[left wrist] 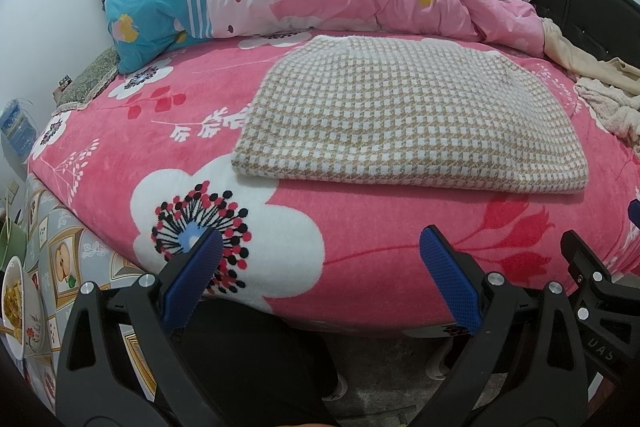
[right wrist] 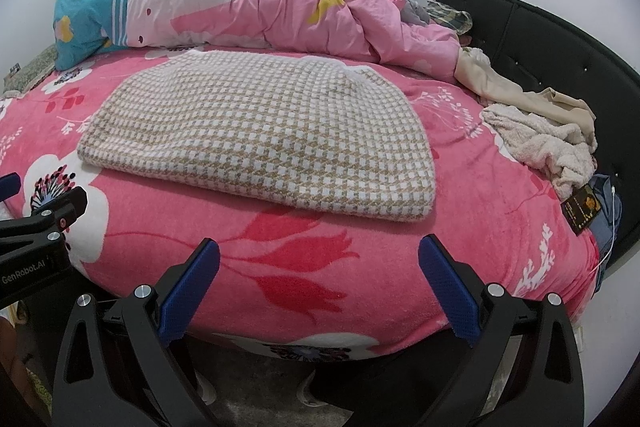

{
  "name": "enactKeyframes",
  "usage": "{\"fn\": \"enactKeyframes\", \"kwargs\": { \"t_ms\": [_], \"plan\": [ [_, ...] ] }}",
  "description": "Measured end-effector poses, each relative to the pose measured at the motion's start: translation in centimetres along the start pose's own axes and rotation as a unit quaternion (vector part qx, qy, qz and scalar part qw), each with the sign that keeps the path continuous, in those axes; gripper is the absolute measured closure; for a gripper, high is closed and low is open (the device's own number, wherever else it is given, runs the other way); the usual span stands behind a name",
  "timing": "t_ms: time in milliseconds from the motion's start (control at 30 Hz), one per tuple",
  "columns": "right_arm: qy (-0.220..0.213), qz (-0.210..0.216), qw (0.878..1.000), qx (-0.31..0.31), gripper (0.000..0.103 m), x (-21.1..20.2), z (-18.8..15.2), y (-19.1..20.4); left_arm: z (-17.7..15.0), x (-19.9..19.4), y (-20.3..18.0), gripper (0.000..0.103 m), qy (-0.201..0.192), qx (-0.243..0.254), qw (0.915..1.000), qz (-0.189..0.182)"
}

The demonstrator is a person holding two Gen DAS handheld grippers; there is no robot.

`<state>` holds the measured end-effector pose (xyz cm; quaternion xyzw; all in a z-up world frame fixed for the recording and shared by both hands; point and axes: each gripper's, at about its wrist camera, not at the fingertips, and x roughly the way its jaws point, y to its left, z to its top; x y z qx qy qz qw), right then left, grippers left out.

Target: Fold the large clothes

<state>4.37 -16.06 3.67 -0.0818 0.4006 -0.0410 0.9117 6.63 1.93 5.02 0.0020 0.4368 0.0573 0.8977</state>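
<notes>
A beige-and-white houndstooth garment (left wrist: 404,119) lies folded flat into a rectangle on the pink floral bed cover (left wrist: 360,267). It also shows in the right wrist view (right wrist: 264,135). My left gripper (left wrist: 320,247) is open and empty, held over the bed's near edge, short of the garment. My right gripper (right wrist: 320,255) is open and empty, also at the near edge, in front of the garment's right half. The right gripper shows at the right edge of the left wrist view (left wrist: 592,267). The left gripper shows at the left edge of the right wrist view (right wrist: 40,223).
A bunched pink and blue duvet (right wrist: 248,3) lies along the back of the bed. Cream and beige clothes (right wrist: 540,143) are piled at the right by the black headboard (right wrist: 560,43). A small table with a food bowl (left wrist: 16,299) stands left of the bed.
</notes>
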Motion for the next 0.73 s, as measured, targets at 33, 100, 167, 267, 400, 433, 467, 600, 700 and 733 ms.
{"fn": "enactKeyframes", "kwargs": {
  "t_ms": [33,100,167,267,400,433,467,600,700,733],
  "plan": [
    [0.0,0.0,1.0,-0.001,0.006,-0.05,-0.01,-0.03,0.01,-0.01,0.1,0.008,0.0,0.0,1.0,0.0],
    [-0.001,0.0,1.0,-0.003,0.006,-0.03,0.02,-0.09,0.0,-0.01,-0.03,0.008,0.0,0.0,1.0,0.0],
    [-0.002,0.001,1.0,-0.006,0.006,-0.05,0.09,-0.06,0.01,-0.02,0.06,0.008,0.0,0.0,1.0,0.0],
    [-0.003,0.001,1.0,-0.009,0.006,-0.08,0.18,-0.06,0.03,-0.02,0.09,0.008,0.0,-0.001,1.0,0.0],
    [-0.003,0.002,1.0,-0.011,0.006,-0.1,0.26,-0.09,0.12,-0.06,0.25,0.008,-0.001,-0.002,1.0,0.001],
    [-0.004,0.002,1.0,-0.011,0.006,-0.08,0.28,-0.07,0.16,-0.11,0.27,0.008,-0.001,-0.001,1.0,0.002],
    [-0.004,0.002,1.0,-0.011,0.006,-0.09,0.28,-0.08,0.14,-0.12,0.25,0.008,-0.002,-0.001,1.0,0.004],
    [-0.004,0.003,1.0,-0.012,0.006,-0.08,0.31,-0.08,0.21,-0.24,0.07,0.008,-0.003,-0.001,1.0,0.008],
    [-0.004,0.003,1.0,-0.012,0.006,-0.09,0.31,-0.06,0.19,-0.23,0.1,0.008,-0.003,-0.001,1.0,0.008],
    [-0.004,0.002,1.0,-0.012,0.006,-0.08,0.31,-0.05,0.2,-0.23,0.13,0.008,-0.003,-0.002,1.0,0.008]
  ]
}}
